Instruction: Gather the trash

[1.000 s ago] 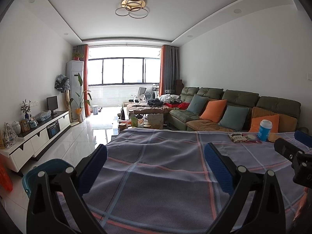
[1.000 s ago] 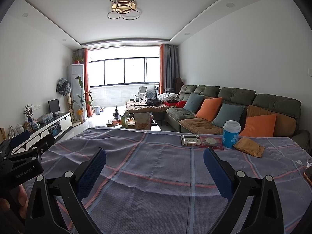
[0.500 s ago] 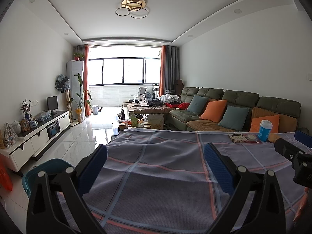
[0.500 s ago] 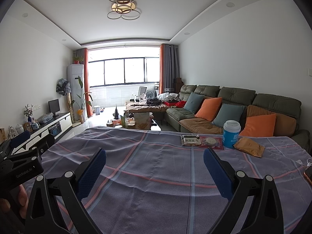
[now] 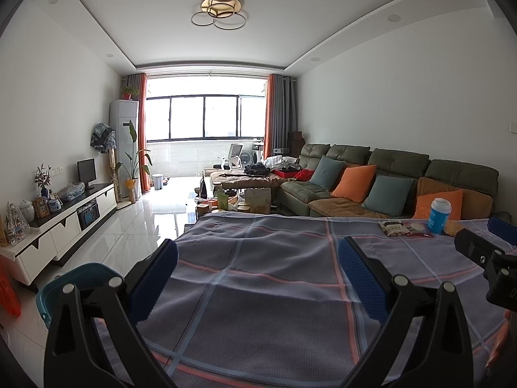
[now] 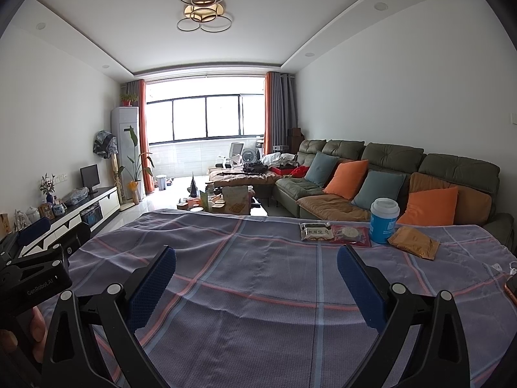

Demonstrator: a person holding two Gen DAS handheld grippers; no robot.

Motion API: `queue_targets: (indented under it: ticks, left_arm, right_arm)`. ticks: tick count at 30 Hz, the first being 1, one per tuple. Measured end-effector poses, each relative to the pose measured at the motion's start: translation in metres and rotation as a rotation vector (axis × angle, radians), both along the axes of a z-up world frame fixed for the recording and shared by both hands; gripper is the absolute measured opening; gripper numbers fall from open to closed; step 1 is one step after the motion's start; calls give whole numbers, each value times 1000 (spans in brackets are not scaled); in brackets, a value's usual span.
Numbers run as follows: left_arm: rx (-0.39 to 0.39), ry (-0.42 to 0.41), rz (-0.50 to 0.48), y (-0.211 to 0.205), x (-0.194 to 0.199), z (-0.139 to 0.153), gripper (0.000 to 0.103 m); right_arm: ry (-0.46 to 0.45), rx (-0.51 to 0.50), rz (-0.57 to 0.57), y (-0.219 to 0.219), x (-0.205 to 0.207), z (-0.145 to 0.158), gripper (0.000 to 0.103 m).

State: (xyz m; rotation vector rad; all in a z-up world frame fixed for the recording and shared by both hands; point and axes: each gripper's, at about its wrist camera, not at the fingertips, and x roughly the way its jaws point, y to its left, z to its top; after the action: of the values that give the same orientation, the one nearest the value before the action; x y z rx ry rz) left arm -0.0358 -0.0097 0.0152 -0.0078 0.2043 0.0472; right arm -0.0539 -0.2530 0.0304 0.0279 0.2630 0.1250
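Observation:
On the far right of the plaid-covered table [image 6: 258, 274] lies a row of trash: a dark snack packet [image 6: 315, 231], a red wrapper [image 6: 351, 234], a blue paper cup with a white lid [image 6: 383, 220] and a brown pouch [image 6: 413, 242]. The left wrist view shows the same cup [image 5: 439, 216] and packet [image 5: 393, 227] far off to the right. My right gripper [image 6: 257, 274] stands open above the cloth, short of the trash. My left gripper [image 5: 258, 273] is open too, nothing between its blue pads [image 5: 155, 281].
A teal bin [image 5: 69, 283] sits on the floor by the table's left edge. Behind the table stand a green sofa [image 6: 387, 177] with cushions, a cluttered coffee table [image 6: 223, 202] and a white TV cabinet [image 5: 58, 220]. A phone edge [image 6: 511, 286] lies at right.

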Motion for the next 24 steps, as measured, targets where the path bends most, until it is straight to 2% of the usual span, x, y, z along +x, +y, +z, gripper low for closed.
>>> queue_targets:
  ticks: [24]
  left_arm:
    - [-1,7,-2,-1,1,1,100]
  right_arm:
    - [0,1,-1,0,0,0,99]
